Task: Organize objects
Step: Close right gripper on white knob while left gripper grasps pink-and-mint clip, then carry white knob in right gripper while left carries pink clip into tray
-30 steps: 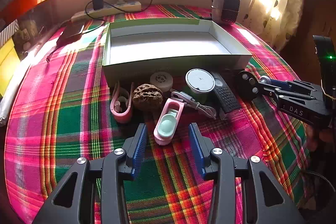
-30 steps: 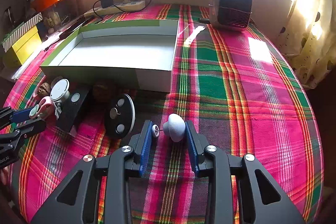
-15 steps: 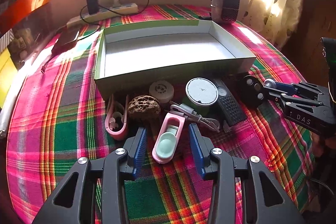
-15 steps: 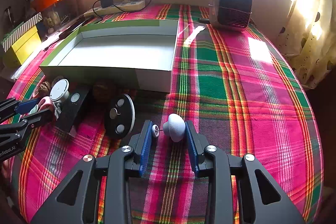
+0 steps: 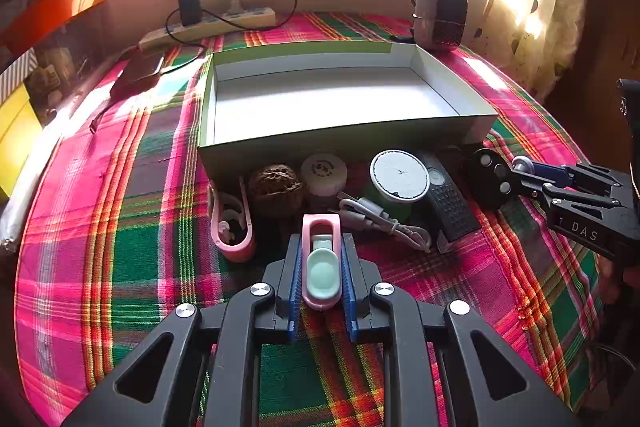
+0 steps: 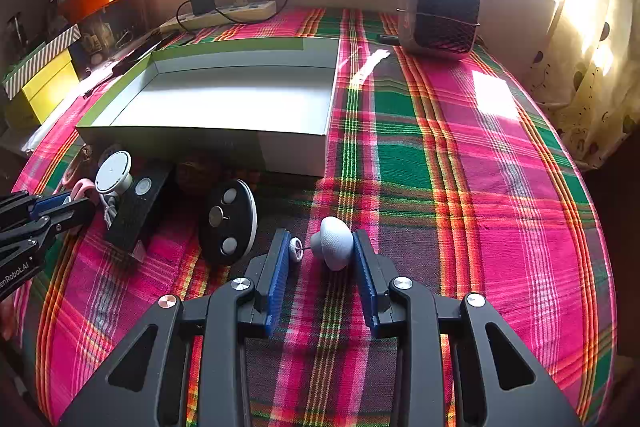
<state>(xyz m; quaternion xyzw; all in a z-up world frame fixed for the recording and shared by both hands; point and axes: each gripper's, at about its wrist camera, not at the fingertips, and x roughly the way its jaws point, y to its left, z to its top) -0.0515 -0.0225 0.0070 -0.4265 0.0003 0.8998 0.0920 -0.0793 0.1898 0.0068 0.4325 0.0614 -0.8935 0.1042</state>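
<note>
The left claw (image 5: 321, 277) has just closed its jaws on the pink clip with the mint pad (image 5: 321, 259), which a second ago lay loose between wide-open fingers; the blue pads now press both its sides. It rests on the plaid-covered bench (image 5: 120, 227), just short of the empty box (image 5: 344, 143). That likely makes it ready to lift into the box. The right claw (image 6: 322, 259), narrowly parted as before, brackets the small white mushroom-shaped piece (image 6: 333, 245); whether it grips I cannot tell.
</note>
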